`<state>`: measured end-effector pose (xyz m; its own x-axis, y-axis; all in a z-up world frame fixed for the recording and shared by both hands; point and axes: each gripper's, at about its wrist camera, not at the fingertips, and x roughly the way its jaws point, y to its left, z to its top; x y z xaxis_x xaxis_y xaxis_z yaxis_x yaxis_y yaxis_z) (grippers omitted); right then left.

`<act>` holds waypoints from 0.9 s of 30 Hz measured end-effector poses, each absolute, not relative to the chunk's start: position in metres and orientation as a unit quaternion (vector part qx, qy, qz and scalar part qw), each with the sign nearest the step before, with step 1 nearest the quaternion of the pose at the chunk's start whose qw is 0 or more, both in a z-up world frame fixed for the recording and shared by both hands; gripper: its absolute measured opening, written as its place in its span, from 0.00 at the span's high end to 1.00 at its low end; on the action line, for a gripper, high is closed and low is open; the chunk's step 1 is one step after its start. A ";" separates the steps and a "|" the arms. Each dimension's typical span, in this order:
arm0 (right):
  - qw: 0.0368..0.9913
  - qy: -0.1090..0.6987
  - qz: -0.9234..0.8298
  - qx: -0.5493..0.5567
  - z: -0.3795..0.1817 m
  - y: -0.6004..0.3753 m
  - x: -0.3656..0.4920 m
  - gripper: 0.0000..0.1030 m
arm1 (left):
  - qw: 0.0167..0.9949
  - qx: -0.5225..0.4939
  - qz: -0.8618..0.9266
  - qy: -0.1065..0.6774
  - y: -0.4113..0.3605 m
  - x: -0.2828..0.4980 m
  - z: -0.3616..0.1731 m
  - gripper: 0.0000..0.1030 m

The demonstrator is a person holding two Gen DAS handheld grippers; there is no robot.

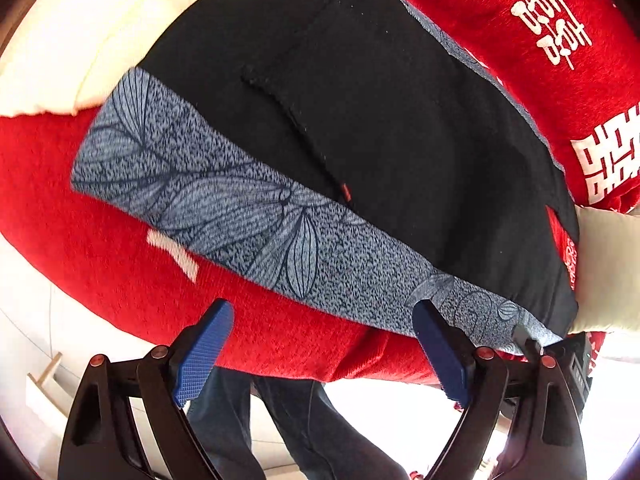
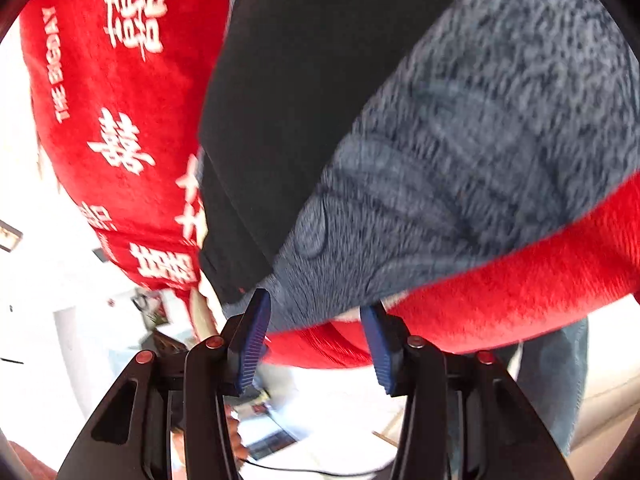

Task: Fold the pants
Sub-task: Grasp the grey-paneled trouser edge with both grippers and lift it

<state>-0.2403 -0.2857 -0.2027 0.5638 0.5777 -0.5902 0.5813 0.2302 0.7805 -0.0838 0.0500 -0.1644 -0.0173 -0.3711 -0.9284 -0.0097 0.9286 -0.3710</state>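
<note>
Lying flat on the red blanket (image 1: 100, 248), pants (image 1: 360, 128) long axis running diagonally, patterned strip nearest. Left gripper (image 1: 324, 344) wide open, right gripper (image 2: 316, 336) half-open, both empty.

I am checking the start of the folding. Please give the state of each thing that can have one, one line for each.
pants: lying spread flat on the red blanket, the patterned blue-grey band toward the near edge, not gripped.
red blanket: spread under the pants, draped over the near edge.
left gripper: open wide, above the blanket edge, nothing between its fingers.
right gripper: open, at the edge of the patterned band, not clamped on it.
</note>
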 end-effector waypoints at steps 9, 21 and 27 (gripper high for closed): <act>0.614 0.401 0.037 0.679 -0.188 -0.299 -0.231 0.51 | 0.667 -0.166 -0.156 0.709 0.038 -0.088 -0.171 0.11; 0.624 0.407 0.084 0.662 -0.152 -0.307 -0.208 0.49 | 0.680 -0.301 -0.112 0.659 0.055 -0.046 -0.174 0.12; 0.593 0.440 0.021 0.674 -0.187 -0.311 -0.234 0.49 | 0.698 -0.238 -0.085 0.671 0.052 -0.032 -0.172 0.57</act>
<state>-0.2336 -0.3112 -0.1867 0.6126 0.6172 -0.4938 0.5680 0.0906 0.8180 -0.0316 0.0518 -0.1719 0.0864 -0.4366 -0.8955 -0.2004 0.8728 -0.4449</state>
